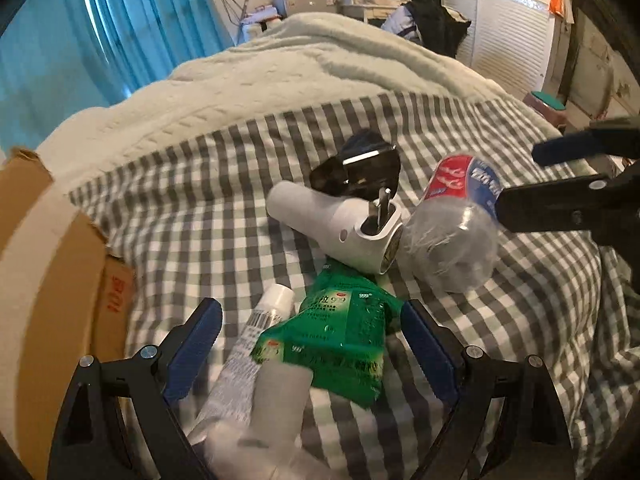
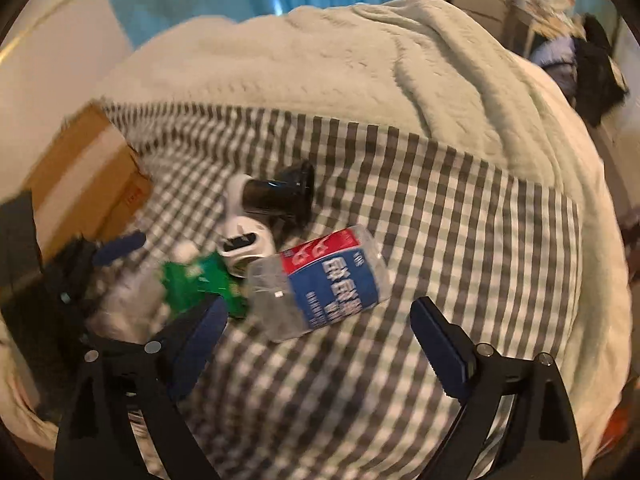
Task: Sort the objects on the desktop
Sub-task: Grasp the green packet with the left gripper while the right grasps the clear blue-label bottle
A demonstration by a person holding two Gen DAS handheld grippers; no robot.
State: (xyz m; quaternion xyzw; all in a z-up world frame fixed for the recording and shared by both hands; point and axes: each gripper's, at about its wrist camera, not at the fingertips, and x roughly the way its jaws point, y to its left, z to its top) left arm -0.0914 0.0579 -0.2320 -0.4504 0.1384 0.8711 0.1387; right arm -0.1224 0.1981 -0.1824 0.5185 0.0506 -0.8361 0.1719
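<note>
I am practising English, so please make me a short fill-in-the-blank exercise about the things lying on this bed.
1. The plastic bottle lies on its ____.
2. The medicine packet is coloured ____.
3. The cardboard box stands at the ____ edge of the left wrist view.
4. Both the left tool and the right tool are ____.

Missing words: side; green; left; open

You've got a bed [image 1: 208,184] with a grey-and-white checked sheet [image 2: 460,240] and a pale fluffy blanket [image 1: 280,64] bunched up behind it. Right on the sheet there's a little pile: a black plug adapter [image 1: 360,168], a white hair dryer [image 1: 340,220] lying on its side, a clear plastic bottle [image 2: 320,280] with a red and blue label, a green sachet pack [image 1: 340,328] and a white tube [image 1: 256,328] partly under it. A cardboard box [image 1: 52,280] sits at the sheet's left edge.
</note>
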